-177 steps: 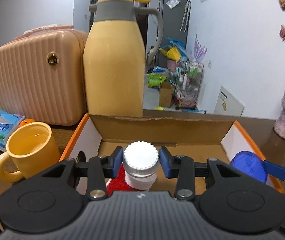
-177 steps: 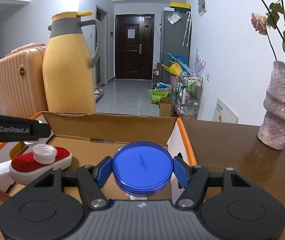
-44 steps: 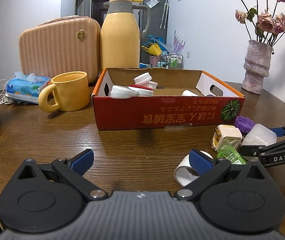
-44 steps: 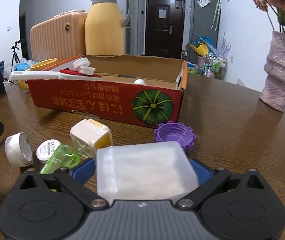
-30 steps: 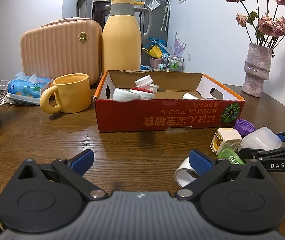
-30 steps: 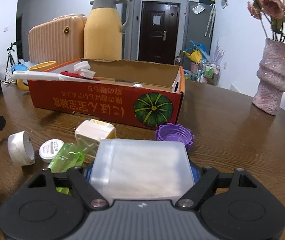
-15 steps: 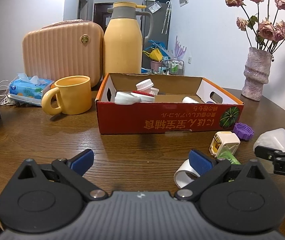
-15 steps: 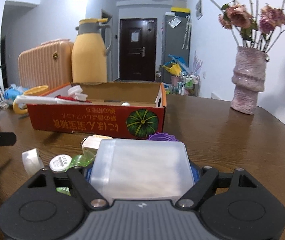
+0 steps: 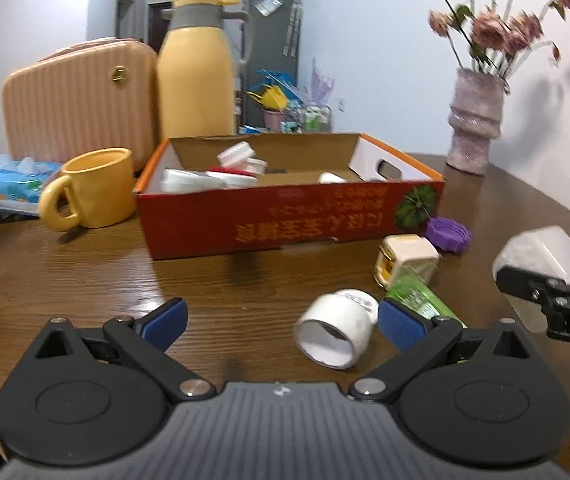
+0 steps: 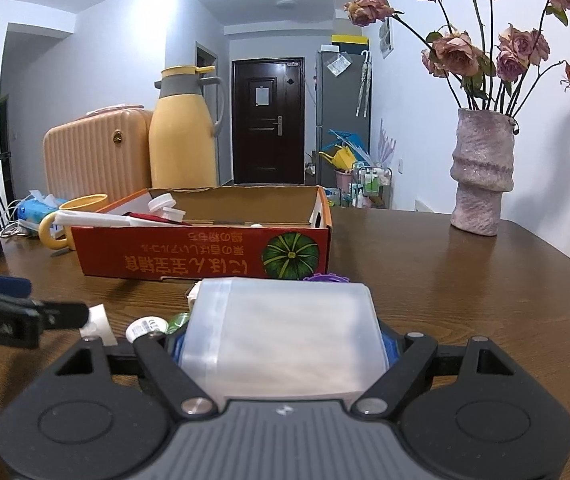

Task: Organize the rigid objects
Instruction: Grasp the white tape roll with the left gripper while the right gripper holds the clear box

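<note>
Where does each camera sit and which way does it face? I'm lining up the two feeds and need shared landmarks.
Left wrist: on the left tongs, low over the wooden table, facing the red cardboard box; its open blue-padded fingers flank a white tape roll.
Right wrist: on the right tongs, facing the same box; its fingers clamp a frosted plastic container.
Shared: box, yellow thermos jug, pink vase.

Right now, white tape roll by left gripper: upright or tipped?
Tipped. The white tape roll lies on its side, hollow core facing the camera.
</note>
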Action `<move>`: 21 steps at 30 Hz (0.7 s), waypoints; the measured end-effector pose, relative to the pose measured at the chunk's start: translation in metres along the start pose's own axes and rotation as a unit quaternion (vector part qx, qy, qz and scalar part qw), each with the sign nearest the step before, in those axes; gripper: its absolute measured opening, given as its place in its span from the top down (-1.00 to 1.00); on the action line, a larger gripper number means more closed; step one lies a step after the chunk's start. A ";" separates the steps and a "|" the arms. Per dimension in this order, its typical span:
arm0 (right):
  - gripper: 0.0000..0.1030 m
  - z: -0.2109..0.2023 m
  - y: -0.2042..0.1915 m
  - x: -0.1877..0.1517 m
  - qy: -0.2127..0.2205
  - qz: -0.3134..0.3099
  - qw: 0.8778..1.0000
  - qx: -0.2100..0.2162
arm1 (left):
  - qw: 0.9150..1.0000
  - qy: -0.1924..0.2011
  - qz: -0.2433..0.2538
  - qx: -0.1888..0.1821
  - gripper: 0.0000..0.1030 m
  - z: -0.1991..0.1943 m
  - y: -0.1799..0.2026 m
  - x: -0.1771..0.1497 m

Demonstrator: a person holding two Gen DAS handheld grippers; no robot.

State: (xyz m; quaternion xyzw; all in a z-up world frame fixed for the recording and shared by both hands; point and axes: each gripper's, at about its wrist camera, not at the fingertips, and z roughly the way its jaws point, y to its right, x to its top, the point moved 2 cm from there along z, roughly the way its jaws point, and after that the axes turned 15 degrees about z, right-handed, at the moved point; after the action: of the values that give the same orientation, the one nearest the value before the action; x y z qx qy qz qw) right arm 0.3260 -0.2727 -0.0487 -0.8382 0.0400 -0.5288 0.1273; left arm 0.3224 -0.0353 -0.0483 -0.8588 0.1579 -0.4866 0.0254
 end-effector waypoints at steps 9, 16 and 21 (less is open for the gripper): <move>-0.58 -0.002 -0.001 0.000 0.005 -0.004 1.000 0.000 | 1.000 -0.023 0.021 -0.004 -1.00 0.020 0.017 0.002; -0.58 -0.002 -0.003 -0.001 0.004 -0.006 1.000 0.003 | 0.999 -0.038 0.026 -0.009 -0.98 0.032 0.019 0.001; -0.58 -0.002 -0.003 -0.002 0.002 -0.007 1.000 0.004 | 0.998 -0.041 0.042 -0.010 -0.49 0.035 0.023 0.002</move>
State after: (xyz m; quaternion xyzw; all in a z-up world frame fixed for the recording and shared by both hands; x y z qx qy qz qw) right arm 0.3232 -0.2697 -0.0486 -0.8369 0.0323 -0.5316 0.1263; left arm 0.3474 -0.0615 -0.0701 -0.8708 0.1976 -0.4480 0.0438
